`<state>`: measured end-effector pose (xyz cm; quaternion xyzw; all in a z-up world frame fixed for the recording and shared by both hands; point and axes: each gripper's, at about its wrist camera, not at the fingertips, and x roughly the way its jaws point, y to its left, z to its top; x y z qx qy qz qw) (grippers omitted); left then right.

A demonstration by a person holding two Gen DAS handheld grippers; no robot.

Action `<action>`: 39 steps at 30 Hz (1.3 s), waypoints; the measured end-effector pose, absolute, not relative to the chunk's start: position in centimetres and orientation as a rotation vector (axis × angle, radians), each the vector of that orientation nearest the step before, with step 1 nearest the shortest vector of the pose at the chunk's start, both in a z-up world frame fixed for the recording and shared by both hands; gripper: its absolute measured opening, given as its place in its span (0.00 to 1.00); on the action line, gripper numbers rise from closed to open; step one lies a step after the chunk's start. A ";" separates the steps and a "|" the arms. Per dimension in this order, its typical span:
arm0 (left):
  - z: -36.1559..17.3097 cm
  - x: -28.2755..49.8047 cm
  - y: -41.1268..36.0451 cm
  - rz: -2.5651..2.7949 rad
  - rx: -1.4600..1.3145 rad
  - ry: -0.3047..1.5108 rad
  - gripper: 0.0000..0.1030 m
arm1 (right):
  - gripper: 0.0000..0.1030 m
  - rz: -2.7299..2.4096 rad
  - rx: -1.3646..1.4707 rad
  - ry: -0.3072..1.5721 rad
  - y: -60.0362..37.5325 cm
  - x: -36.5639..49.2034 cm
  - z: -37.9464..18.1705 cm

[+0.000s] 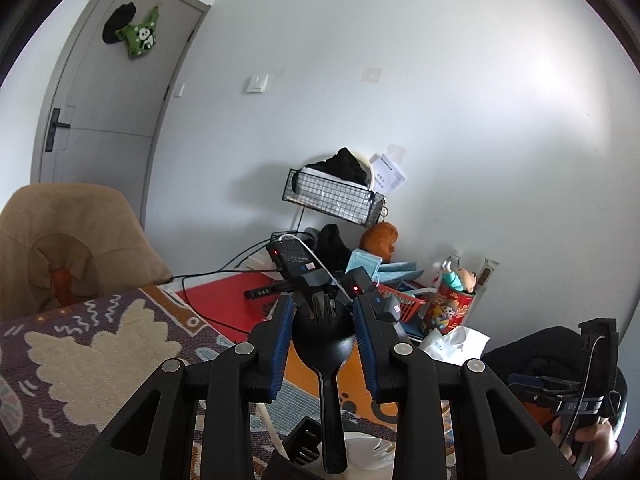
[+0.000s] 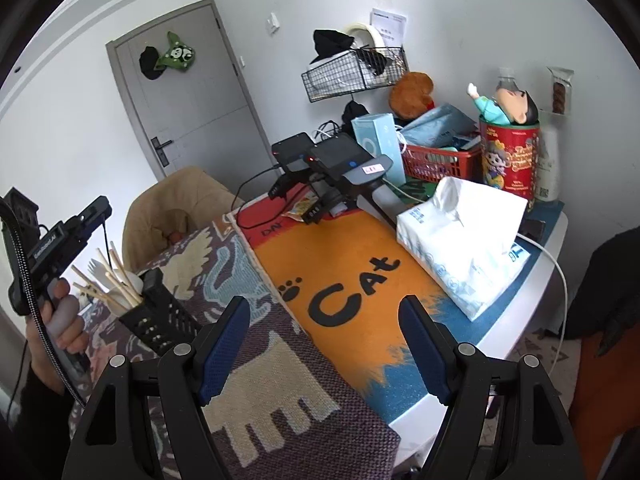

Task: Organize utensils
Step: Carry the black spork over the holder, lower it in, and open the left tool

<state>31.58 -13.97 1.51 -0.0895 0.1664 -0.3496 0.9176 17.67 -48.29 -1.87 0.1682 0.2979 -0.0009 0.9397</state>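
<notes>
The table [image 2: 472, 344] is busy. A big tissue pack [image 2: 460, 240] and a red tin [image 2: 510, 156] sit at the far side, well away from the work. The black holder [image 2: 160, 316] already has chopsticks [image 2: 116, 276] and a white fork inside — so some sorting looks done. The left gripper [image 1: 323, 334] pinches a black spork [image 1: 324, 344] just above the holder, so it likely goes in next. The right gripper [image 2: 324, 344] is spread wide — nothing in it.

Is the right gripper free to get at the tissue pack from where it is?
Probably yes. The right gripper is open and empty, and only bare orange mat lies between it and the tissue pack.
</notes>
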 end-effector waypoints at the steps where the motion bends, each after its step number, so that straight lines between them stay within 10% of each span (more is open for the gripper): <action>1: 1.3 31.6 -14.0 -0.723 -0.184 0.342 0.31 | 0.74 -0.004 0.344 0.610 -48.3 17.6 -2.0; 19: 0.8 30.1 -13.2 -0.820 -0.167 0.434 0.32 | 0.74 0.024 0.379 0.618 -47.7 17.4 -3.0; 23: 1.5 29.1 -12.6 -0.815 -0.167 0.439 0.56 | 0.74 0.059 0.383 0.610 -46.6 17.0 -2.8; 39: 2.9 21.8 -6.8 -0.577 -0.111 0.452 0.94 | 0.80 0.272 0.335 0.578 -37.3 17.1 -1.6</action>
